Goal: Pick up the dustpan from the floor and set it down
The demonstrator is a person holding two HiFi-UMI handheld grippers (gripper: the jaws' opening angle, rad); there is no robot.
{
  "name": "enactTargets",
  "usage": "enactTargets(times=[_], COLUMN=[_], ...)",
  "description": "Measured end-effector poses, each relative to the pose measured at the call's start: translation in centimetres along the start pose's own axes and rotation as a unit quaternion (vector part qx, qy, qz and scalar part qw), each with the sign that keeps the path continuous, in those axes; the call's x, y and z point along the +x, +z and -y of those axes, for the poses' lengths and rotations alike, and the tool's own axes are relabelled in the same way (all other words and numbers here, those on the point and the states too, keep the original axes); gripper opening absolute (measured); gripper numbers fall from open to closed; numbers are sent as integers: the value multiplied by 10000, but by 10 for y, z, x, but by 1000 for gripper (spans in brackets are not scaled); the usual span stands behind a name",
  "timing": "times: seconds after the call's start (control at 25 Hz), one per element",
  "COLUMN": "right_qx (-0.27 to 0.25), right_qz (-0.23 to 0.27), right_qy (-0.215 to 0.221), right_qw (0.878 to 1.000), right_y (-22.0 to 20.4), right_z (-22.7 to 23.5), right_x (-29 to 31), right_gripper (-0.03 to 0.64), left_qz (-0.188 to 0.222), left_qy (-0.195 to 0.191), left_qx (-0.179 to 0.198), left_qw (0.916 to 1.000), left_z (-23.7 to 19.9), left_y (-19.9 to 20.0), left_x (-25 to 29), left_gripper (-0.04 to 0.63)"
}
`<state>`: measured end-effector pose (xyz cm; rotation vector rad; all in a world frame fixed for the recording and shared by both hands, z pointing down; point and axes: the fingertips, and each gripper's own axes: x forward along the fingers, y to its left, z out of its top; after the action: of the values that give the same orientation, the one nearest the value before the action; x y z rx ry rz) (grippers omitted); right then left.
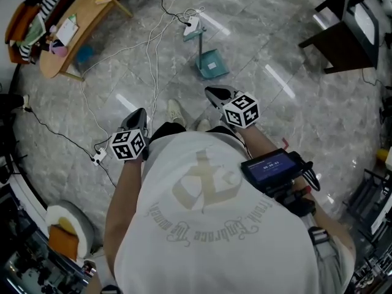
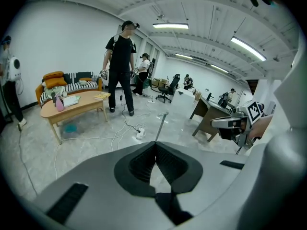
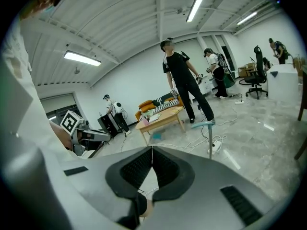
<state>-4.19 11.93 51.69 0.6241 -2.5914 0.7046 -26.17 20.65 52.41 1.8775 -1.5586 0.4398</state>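
Teal dustpan (image 1: 212,64) stands on the floor (image 1: 294,121); left hand-held gripper (image 1: 139,113) and right hand-held gripper (image 1: 214,93) are closed, empty. A bump from them could topple it.

Shirt print (image 1: 202,222) and device screen (image 1: 271,166) too blurred; nothing readable.

Between your right tool (image 1: 215,93) and the dustpan (image 1: 212,64) the floor (image 1: 275,109) lies bare. You also have open room to the dustpan's right, as far as the dark desk (image 1: 343,38). To its left, white cables (image 1: 153,48) trail across the floor, and a power strip (image 1: 191,23) lies just beyond it. The wooden counter (image 1: 79,26) stands well off to the left. A person in black (image 2: 121,63) stands farther back.
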Motion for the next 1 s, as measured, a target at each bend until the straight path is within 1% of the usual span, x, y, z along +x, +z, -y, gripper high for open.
enactTargets(times=[0.2, 0.4, 0.56, 0.72, 1.0], right_qx=[193, 461, 566, 669, 853], right_qz=[36, 74, 199, 228, 290], right_qy=[-200, -666, -907, -1123, -1464], right_qw=[9996, 9967, 9941, 9912, 9851], right_y=[-5, -7, 6, 18, 37], right_z=[4, 33, 52, 71, 89], right_x=[-6, -18, -24, -21, -10], right_gripper=[18, 18, 18, 18, 18], left_qz=[-154, -216, -303, -411, -577], left_qy=[-228, -600, -863, -1168, -1488], left_qx=[128, 392, 577, 769, 902], left_qw=[9995, 9972, 9941, 9893, 9831], left_z=[3, 11, 22, 31, 20], left_y=[8, 36, 58, 78, 105], left_x=[20, 54, 82, 109, 147], left_gripper=[12, 12, 12, 12, 12])
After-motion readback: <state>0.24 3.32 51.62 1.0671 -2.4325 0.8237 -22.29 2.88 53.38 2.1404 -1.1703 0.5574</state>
